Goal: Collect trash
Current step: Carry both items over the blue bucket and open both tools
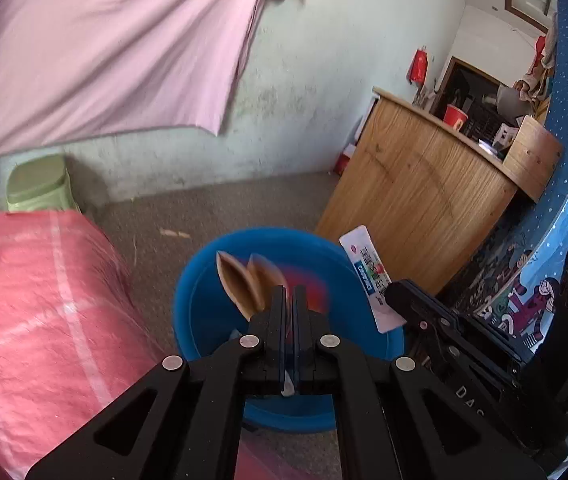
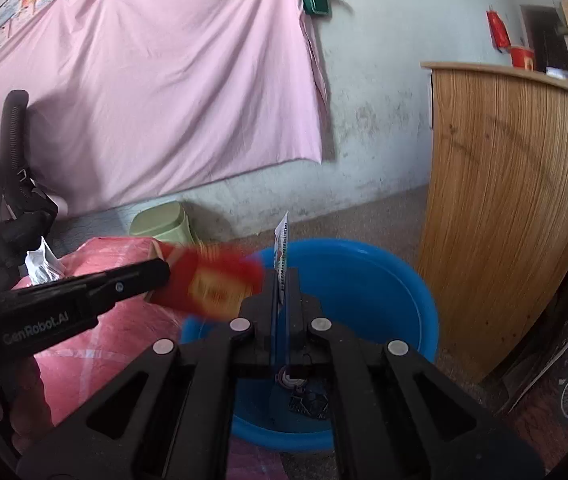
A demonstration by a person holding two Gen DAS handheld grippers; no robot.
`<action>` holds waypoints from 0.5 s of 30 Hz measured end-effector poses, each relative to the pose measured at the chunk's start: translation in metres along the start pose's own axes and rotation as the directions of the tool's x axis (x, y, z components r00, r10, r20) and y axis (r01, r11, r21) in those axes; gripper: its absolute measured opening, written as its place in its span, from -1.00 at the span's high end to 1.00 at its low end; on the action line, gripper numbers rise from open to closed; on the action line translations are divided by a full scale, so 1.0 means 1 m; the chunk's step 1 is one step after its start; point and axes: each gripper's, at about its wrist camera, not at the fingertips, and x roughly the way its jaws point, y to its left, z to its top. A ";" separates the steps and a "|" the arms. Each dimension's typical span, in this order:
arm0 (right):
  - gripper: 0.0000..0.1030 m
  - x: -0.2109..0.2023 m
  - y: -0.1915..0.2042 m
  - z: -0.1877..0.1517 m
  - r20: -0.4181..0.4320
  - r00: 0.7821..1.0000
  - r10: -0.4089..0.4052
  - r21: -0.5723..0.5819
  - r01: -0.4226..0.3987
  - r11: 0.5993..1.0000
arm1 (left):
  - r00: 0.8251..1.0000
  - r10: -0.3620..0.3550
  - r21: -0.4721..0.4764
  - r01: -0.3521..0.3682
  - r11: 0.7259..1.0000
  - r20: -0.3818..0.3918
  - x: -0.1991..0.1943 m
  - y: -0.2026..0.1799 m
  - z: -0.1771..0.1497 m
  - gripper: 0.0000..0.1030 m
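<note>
A: What do we see around the blue plastic basin (image 2: pixel 388 280)?

B: We see it on the bare concrete floor (image 1: pixel 204 216), hemmed in by a pink woven sack (image 1: pixel 44 300) on its left and a curved wooden counter (image 1: pixel 416 208) on its right. Open floor runs behind it to the pale wall (image 1: pixel 324 80), where a pink sheet (image 2: pixel 164 92) hangs.

A: And how many pieces of trash do we hold?

B: Two. Our left gripper (image 1: pixel 289 292) is clamped tight on a red cardboard packet (image 2: pixel 208 284), open flaps up, above the basin's left rim. Our right gripper (image 2: pixel 282 280) is pinched shut on one flat white wrapper (image 1: pixel 370 276), upright over the basin. We count one basin, one green stool (image 1: pixel 40 184) and one red cup (image 1: pixel 455 115) on the counter.

A: Any writing?

B: "GenRobot.AI" on the left gripper; the wrapper's print is too blurred to read.
</note>
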 end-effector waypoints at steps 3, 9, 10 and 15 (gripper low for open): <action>0.62 0.005 -0.004 -0.002 -0.016 1.000 0.002 0.010 -0.002 1.000 | 1.000 0.005 0.006 -0.005 1.000 -0.019 0.003 0.005 -0.005 0.98; 0.60 0.008 -0.008 -0.002 -0.023 1.000 0.001 0.020 0.000 1.000 | 0.999 0.024 0.002 -0.024 1.000 -0.025 0.004 0.011 -0.012 0.95; 0.60 0.007 -0.008 -0.002 -0.023 1.000 0.003 0.020 -0.002 1.000 | 0.999 0.028 -0.003 -0.028 1.000 -0.020 0.002 0.013 -0.013 0.90; 0.39 0.001 -0.006 0.003 -0.008 1.000 0.003 0.017 -0.003 1.000 | 0.997 0.056 -0.038 -0.054 0.998 0.059 -0.022 0.025 -0.017 0.42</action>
